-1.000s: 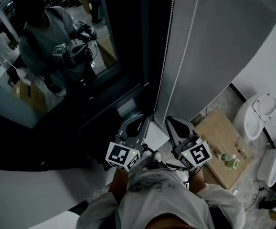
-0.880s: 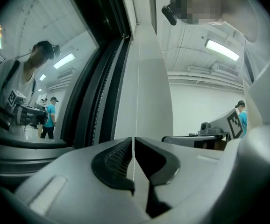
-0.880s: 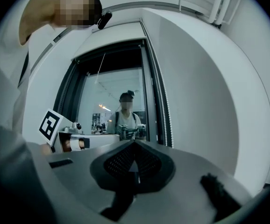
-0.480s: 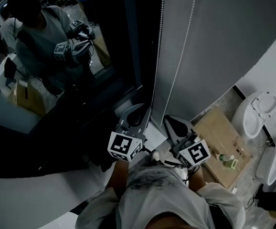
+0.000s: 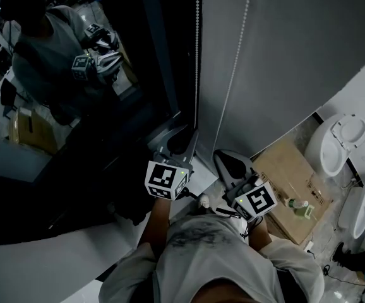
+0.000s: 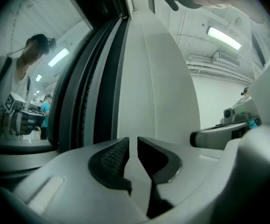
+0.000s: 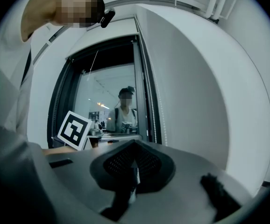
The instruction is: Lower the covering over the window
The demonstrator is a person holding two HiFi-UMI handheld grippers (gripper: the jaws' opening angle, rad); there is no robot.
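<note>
A grey roller blind [image 5: 296, 62] covers the right part of the dark window [image 5: 75, 106]. Two white bead chains hang in front of it, one at the blind's left edge [image 5: 197, 74] and one further right [image 5: 236, 68]. My left gripper [image 5: 184, 136] points up at the foot of the left chain. Its jaws are opening, with a narrow gap and nothing between them [image 6: 133, 143]; the chain [image 6: 151, 78] runs down the blind [image 6: 177, 101] just behind. My right gripper [image 5: 225, 158] sits lower right, shut and empty [image 7: 134, 146], facing the window, the chain [image 7: 151, 111] and the blind [image 7: 191, 101].
The window glass mirrors the person and both grippers [image 5: 94, 62]. On the floor at right lie a cardboard sheet [image 5: 283, 169] and a green-capped bottle [image 5: 299, 205]. Two white toilets [image 5: 334, 147] [image 5: 362, 210] stand beyond it. A white curved sill [image 5: 43, 257] runs below the window.
My left gripper has risen toward the window frame and the left chain. The right gripper has barely moved.
</note>
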